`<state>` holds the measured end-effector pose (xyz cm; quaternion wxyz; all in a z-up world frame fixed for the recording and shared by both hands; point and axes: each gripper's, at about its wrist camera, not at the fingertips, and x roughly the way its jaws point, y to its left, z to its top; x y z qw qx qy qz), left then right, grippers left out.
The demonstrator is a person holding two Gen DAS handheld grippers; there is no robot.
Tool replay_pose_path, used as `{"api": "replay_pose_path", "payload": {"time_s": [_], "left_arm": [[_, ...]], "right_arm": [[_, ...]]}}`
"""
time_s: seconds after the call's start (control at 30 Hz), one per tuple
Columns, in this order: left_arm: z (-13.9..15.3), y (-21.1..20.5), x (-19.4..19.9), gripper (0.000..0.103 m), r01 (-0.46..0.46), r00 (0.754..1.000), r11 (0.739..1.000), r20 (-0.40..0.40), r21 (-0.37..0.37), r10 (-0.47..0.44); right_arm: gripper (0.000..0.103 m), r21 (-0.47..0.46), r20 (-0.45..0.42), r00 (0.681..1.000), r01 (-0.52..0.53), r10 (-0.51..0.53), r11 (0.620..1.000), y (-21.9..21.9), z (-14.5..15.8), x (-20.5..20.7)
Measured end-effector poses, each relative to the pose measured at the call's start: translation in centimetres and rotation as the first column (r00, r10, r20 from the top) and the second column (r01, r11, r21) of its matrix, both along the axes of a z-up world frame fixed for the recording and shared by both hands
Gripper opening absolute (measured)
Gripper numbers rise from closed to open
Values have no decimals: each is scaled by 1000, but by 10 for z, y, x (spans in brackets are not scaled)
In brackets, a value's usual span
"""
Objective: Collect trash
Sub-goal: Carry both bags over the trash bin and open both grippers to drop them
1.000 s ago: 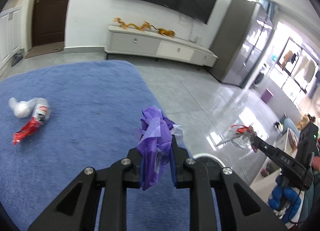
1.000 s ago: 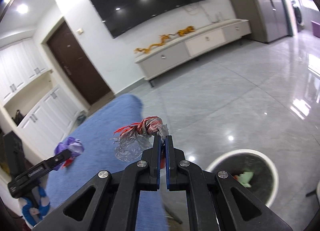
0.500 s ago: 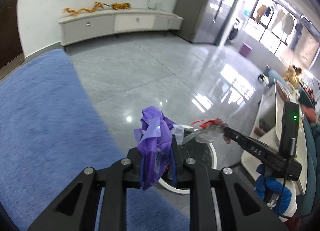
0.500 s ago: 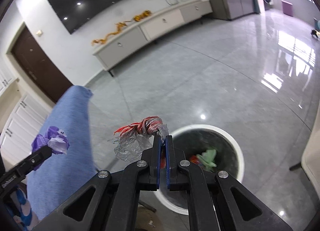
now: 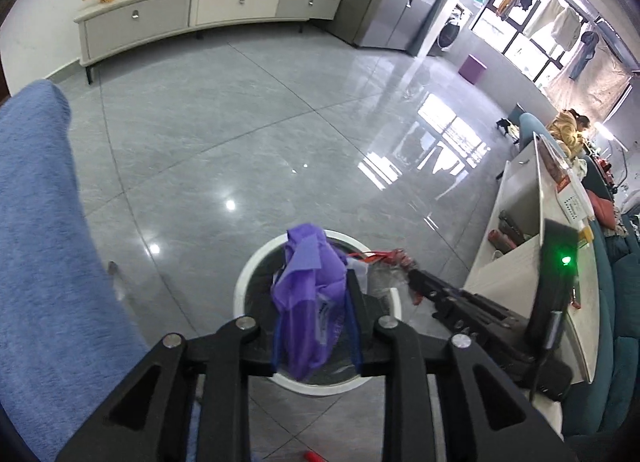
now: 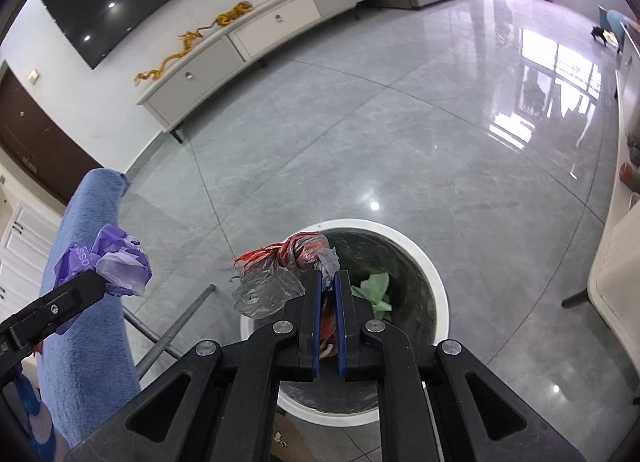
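Above the round white-rimmed dark trash bin (image 6: 416, 262) on the grey tiled floor (image 6: 400, 142): left gripper (image 5: 316, 326), jaws opening, crumpled purple plastic bag (image 5: 310, 286) between them, over the bin's mouth. Beside it, right gripper (image 6: 328, 302) clamped on a crumpled clear-and-red plastic wrapper (image 6: 280, 270) over the near rim. Inside the bin, crumpled green paper (image 6: 374, 288).
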<state>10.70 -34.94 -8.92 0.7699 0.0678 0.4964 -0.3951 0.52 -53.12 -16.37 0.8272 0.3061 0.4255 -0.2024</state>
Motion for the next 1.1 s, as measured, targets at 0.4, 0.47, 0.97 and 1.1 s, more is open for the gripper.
{"api": "replay_pose_path", "payload": {"time_s": [0.4,0.47,0.97,1.1], "left_arm": [[0,-5,-4,50,0,1000,1000,12,-7,1],[4,3,-6,50,-8,999,1000,36,-9,8],[51,77,-19,50,-102,975,993,193,-51,111],[59,106,-21,51,-146,961,987,230,-59,156]], "right_arm": [[38,-8,-48,997,66,-66,998,-10,-9,-2],[38,-12,-47,996,70,-70,997,-9,-6,-3],[39,-79,16,999,32,-30,996,20,42,2],[39,-101,39,999,-8,12,995,39,61,12]]}}
